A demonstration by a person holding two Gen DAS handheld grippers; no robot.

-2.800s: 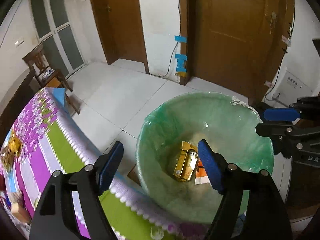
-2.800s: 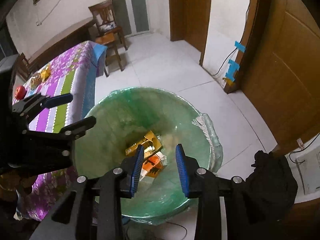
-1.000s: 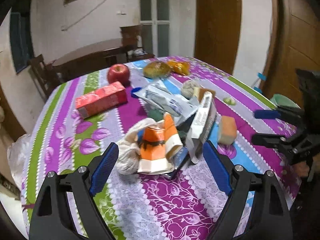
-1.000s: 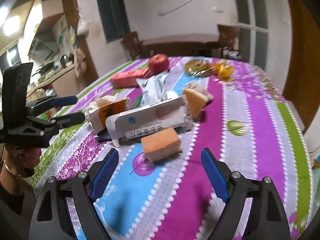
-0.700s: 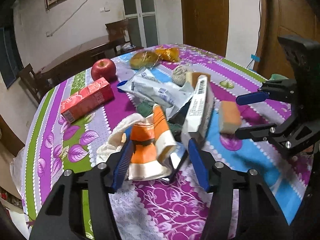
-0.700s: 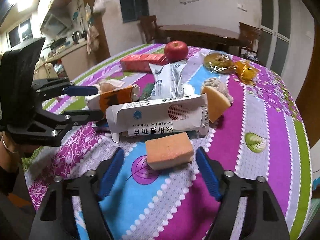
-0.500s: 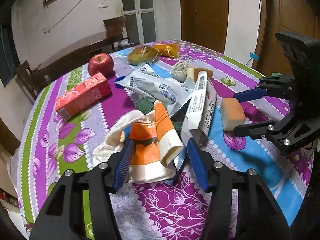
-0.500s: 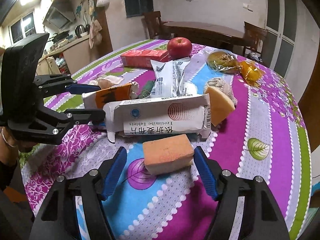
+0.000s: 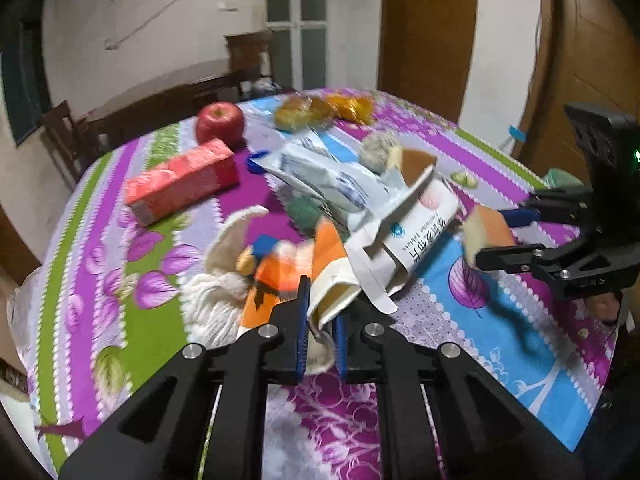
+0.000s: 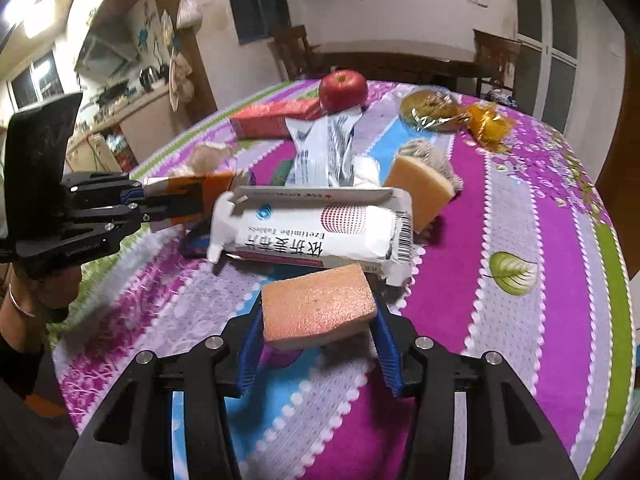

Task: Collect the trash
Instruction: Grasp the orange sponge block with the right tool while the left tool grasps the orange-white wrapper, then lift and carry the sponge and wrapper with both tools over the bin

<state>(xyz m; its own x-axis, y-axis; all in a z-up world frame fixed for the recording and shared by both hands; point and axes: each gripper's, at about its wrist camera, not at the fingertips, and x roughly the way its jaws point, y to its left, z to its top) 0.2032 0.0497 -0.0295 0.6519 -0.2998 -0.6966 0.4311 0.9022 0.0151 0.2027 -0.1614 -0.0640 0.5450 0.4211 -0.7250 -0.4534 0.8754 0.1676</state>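
My left tongs have just closed, clamped on the crumpled orange-and-white paper carton: light, crushable, held at its near edge. My right tongs have been closing onto the orange rectangular sponge, soft and springy, on the table.

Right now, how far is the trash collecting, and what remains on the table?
Midway. In hand: the left hand-held gripper is shut on the orange-and-white carton, and the right hand-held gripper has just closed on the orange sponge. Left on the tablecloth: the white tablet box and silver wrapper.
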